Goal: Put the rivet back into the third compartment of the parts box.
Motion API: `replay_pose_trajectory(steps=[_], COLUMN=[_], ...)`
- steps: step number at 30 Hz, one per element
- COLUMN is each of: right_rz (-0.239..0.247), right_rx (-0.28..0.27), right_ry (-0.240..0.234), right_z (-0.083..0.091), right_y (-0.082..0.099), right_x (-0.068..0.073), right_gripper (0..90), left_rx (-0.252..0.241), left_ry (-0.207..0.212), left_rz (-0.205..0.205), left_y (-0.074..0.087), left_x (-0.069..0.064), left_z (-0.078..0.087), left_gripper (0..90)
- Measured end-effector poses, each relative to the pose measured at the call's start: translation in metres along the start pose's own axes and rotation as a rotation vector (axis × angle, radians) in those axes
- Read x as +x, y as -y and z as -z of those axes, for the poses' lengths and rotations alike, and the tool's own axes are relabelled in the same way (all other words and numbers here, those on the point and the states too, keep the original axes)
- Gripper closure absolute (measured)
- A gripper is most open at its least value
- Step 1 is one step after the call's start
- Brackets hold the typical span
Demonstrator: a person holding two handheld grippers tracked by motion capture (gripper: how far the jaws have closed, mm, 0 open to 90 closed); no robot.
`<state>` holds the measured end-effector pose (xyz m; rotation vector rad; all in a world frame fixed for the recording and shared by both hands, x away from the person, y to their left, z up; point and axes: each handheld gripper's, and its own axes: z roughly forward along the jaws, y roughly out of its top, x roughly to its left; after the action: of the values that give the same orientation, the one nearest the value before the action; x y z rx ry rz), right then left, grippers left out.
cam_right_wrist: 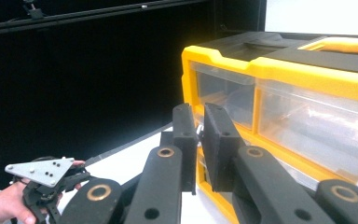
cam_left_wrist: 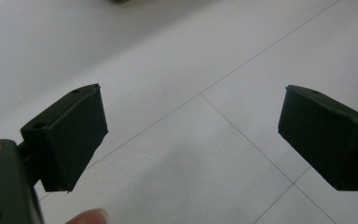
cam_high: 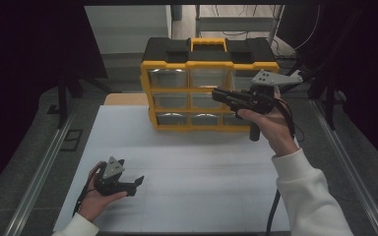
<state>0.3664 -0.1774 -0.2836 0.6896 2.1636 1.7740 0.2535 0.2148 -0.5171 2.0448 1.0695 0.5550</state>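
A yellow-and-black drawer organizer (cam_high: 209, 83) with clear drawers and a yellow handle stands at the back of the white table (cam_high: 202, 172). My right gripper (cam_high: 215, 93) hovers level in front of its middle row, pointing left. In the right gripper view its jaws (cam_right_wrist: 200, 121) stand almost together with nothing between them, beside the organizer's (cam_right_wrist: 307, 70) top left drawer. My left gripper (cam_high: 139, 182) rests low near the table's front left corner. Its jaws (cam_left_wrist: 193, 135) are wide apart over bare table. The left gripper's grey plate (cam_right_wrist: 39, 170) is visible farther off.
Metal rails run along the table's left (cam_high: 39, 167) and right (cam_high: 344, 157) sides. A wooden board (cam_high: 125, 99) lies behind the table to the left of the organizer. Dark curtains close off both sides.
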Motion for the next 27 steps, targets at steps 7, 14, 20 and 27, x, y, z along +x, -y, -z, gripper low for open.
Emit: replay_pose_trajectory(steps=[7, 14, 20, 27], right_rz=[-0.003, -0.014, -0.025, -0.035], right_rx=[-0.004, -0.005, -0.012, -0.023], right_ry=[0.030, 0.075, 0.100, 0.142], right_z=[0.004, 0.010, 0.014, 0.022], right_y=[-0.004, -0.005, -0.004, -0.004], right_x=[-0.007, -0.016, -0.024, -0.032], right_gripper=[83.5, 83.5, 83.5, 83.5], left_rx=[0.001, 0.004, 0.001, 0.000], left_ry=[0.002, 0.002, 0.002, 0.001], left_rz=[0.001, -0.001, 0.002, 0.003], left_y=[0.000, 0.000, 0.000, 0.000], left_x=[0.000, 0.000, 0.000, 0.000], left_z=[0.000, 0.000, -0.001, -0.001], left_gripper=[8.2, 8.1, 8.1, 8.1])
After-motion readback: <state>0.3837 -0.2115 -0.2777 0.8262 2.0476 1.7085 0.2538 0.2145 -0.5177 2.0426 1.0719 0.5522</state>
